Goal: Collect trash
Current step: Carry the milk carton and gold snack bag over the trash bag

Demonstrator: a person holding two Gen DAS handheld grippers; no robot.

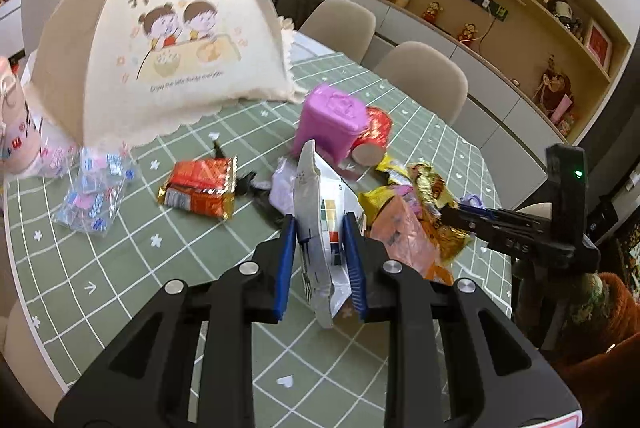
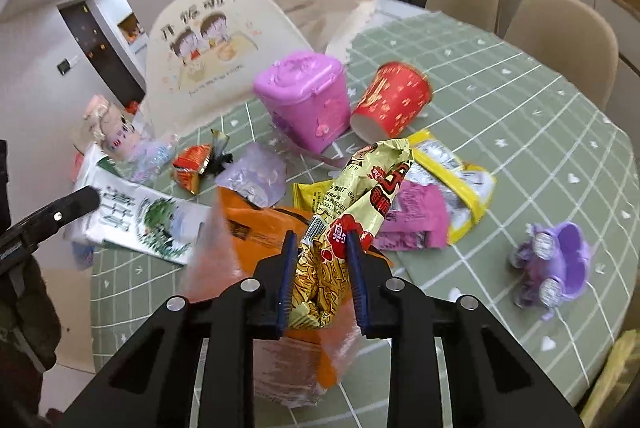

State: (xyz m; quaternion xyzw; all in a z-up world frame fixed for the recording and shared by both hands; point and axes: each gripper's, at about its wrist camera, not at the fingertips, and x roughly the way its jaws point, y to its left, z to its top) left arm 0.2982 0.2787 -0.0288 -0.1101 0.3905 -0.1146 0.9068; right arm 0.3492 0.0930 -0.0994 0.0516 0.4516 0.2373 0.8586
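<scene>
Around our pink bin and red cup, fingers pinch a white packet, the right ones a crinkled yellow wrapper.

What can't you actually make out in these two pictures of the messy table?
- Pink mini bin: its inside, both views; lid shut.
- White packet in the left tongs: print blurred, lower end behind the pads.
- Orange bag: right wrist view, front hidden by the yellow snack wrapper in the right tongs.
- Red paper cup: left wrist view, mostly behind the bin.
</scene>
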